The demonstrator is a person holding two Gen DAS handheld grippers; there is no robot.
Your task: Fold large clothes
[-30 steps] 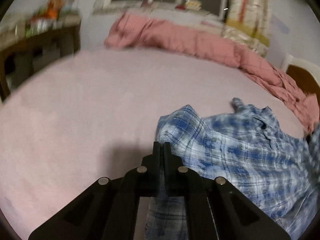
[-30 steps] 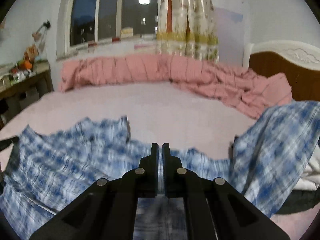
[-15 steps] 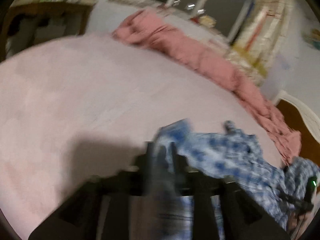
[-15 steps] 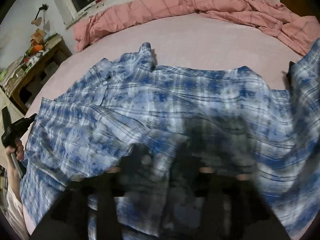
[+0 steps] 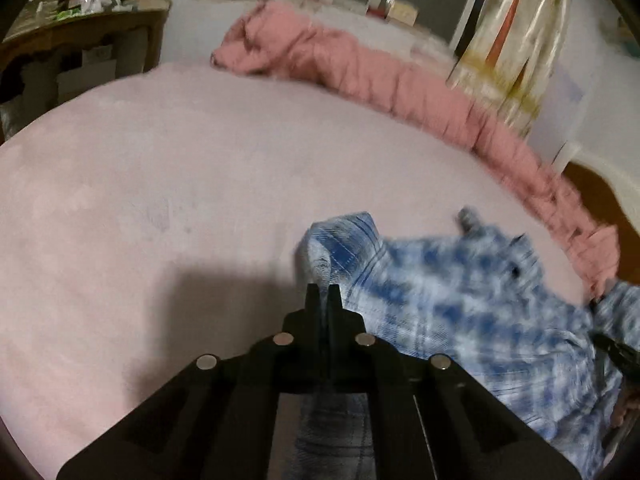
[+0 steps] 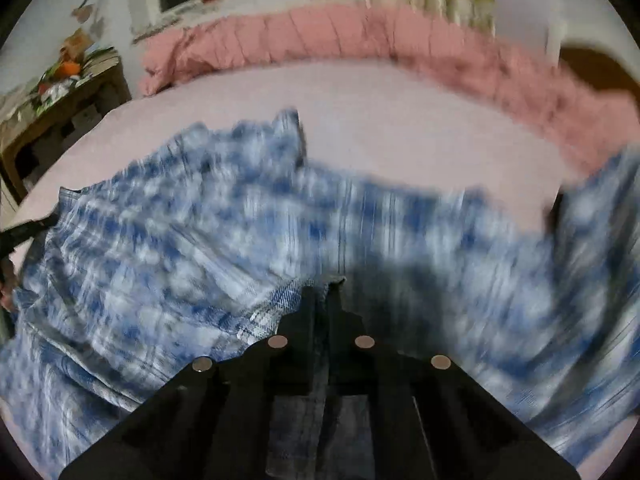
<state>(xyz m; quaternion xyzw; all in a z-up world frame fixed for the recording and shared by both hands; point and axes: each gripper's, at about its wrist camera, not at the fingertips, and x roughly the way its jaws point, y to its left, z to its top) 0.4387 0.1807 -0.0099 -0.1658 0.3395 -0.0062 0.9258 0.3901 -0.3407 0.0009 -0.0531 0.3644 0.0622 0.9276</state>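
Two pairs of tongs work over a wide pink bed (image 5: 180,168), whose bare sheet stretches ahead of and to the left of the left tongs (image 5: 323,294). A rumpled pink quilt (image 5: 360,68) lies heaped along the far edge, well beyond both tongs. The blue plaid shirt (image 6: 240,232), the garment to be folded, is spread across the near part of the bed, in front of and on both sides of the right tongs (image 6: 323,296), and to the right of the left tongs.

Each pair is clenched on the shirt's fabric: cloth runs between the fingers and hangs down under them in both wrist views. Holding it at two separate edges probably lets the person lift and spread the cloth flat before a fold.

From the left wrist alone, the shirt's left edge (image 5: 340,232) is seen curling up just ahead of the fingertips, with bare sheet beside it. Only the right wrist view shows the shirt's full spread, its raised collar (image 6: 290,120) farther ahead and a cluttered wooden table (image 6: 60,92) far off to the left. Motion blur smears the plaid in that view.
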